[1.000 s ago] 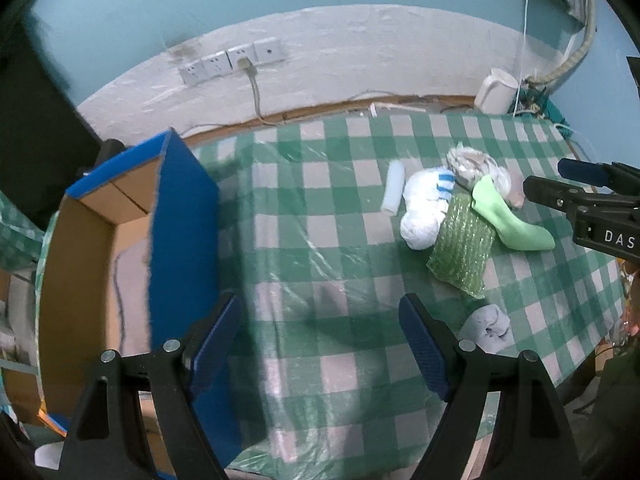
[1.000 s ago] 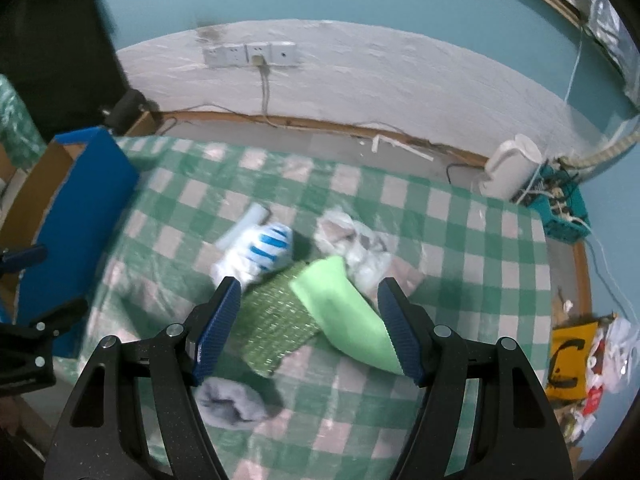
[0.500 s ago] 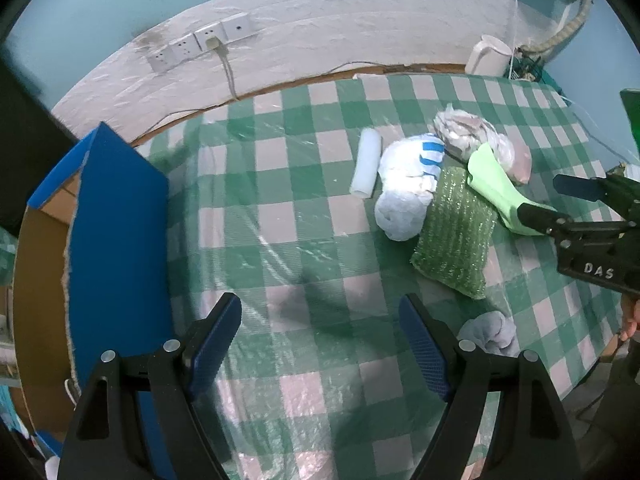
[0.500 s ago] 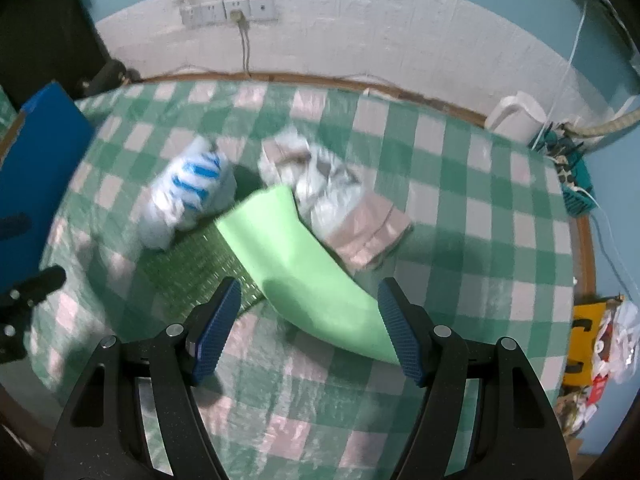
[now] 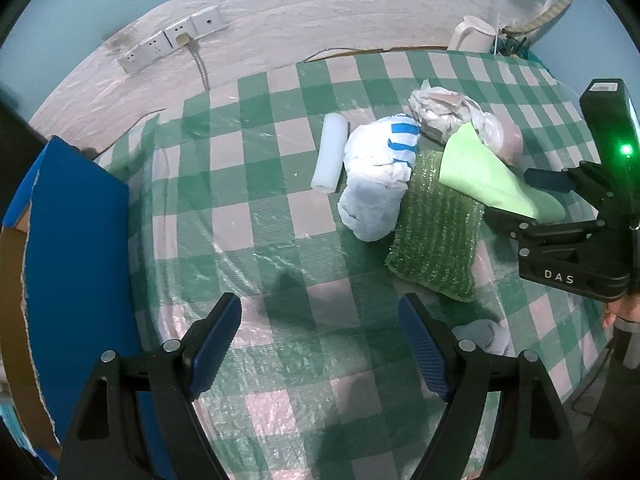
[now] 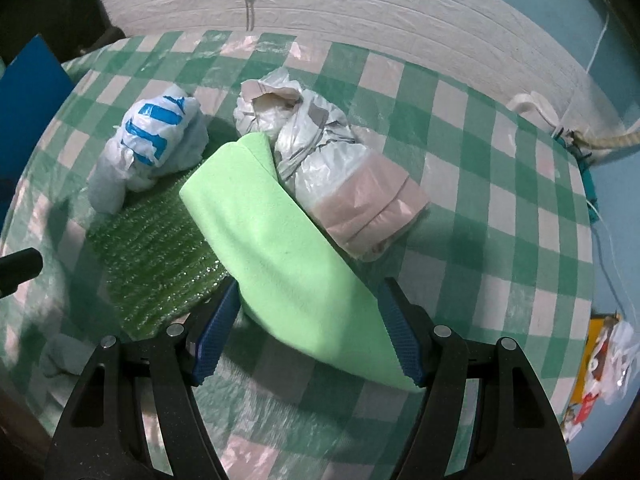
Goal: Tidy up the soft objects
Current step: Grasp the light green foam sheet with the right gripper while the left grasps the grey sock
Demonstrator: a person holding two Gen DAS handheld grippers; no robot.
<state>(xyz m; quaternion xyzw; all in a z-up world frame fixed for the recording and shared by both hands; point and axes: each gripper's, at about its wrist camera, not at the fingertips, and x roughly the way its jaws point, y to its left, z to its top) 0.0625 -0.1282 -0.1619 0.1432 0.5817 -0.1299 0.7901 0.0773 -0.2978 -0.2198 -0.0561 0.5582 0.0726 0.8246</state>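
Care matters now: my right gripper stands wide astride the light green cloth at lower centre of its frame, so I should sink until both pads flank it before squeezing, while my left gripper hangs wide and empty.

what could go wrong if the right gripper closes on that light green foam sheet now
The light green foam sheet lies across the sparkly green pad and against the pink-ended plastic bag, so lifting it may drag either. The right gripper straddles it with open jaws; soft foam may buckle and slip.
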